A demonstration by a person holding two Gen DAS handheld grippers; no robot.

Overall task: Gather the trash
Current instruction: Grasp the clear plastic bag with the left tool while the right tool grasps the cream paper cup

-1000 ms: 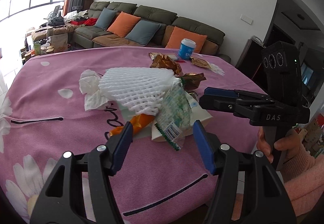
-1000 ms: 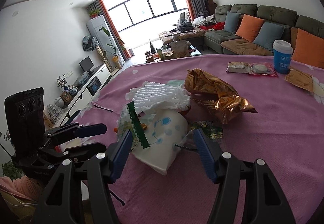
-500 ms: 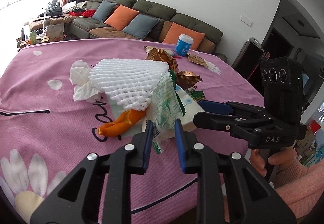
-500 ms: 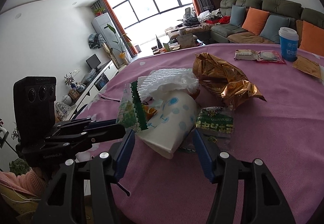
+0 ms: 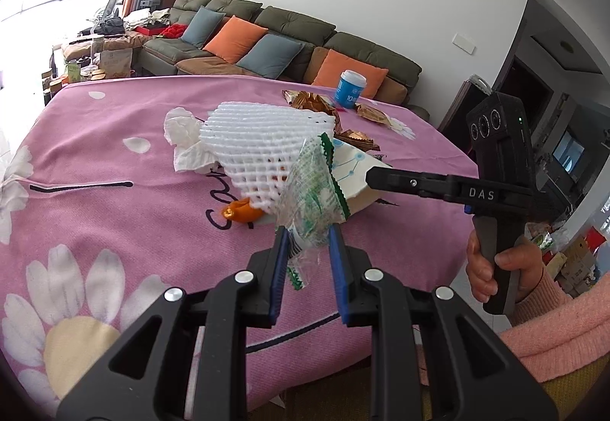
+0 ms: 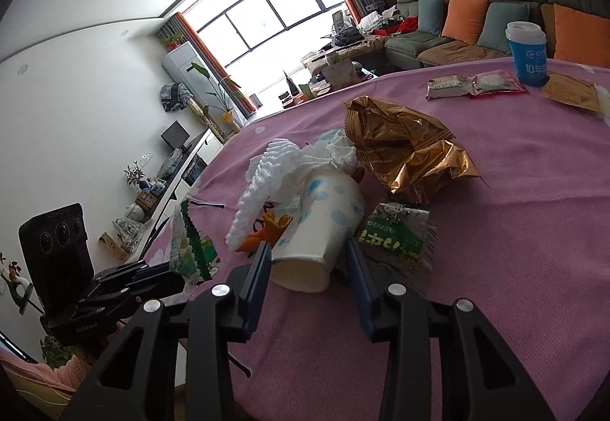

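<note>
My left gripper (image 5: 307, 234) is shut on a clear green-printed wrapper (image 5: 312, 192), which stands up crumpled between the blue pads. Behind it, a white foam net (image 5: 259, 139), a tissue (image 5: 183, 139) and orange peel (image 5: 240, 211) spill from a white paper cup (image 6: 324, 230) lying on its side, base towards me. My right gripper (image 6: 307, 249) straddles the cup's base. Its jaws are closing and both pads touch the cup's sides. In the right wrist view the left gripper (image 6: 152, 276) holds the wrapper (image 6: 190, 245) at lower left.
A pink flowered cloth (image 5: 114, 230) covers the table. A crumpled gold wrapper (image 6: 404, 150) and a flat green packet (image 6: 396, 234) lie right of the cup. Farther back stand a blue lidded cup (image 6: 528, 51) and flat snack packets (image 6: 476, 82). A sofa lies beyond.
The left jaws shut on the green wrapper and drew it away from the pile. The right jaws narrowed from wide apart onto the paper cup's base.
</note>
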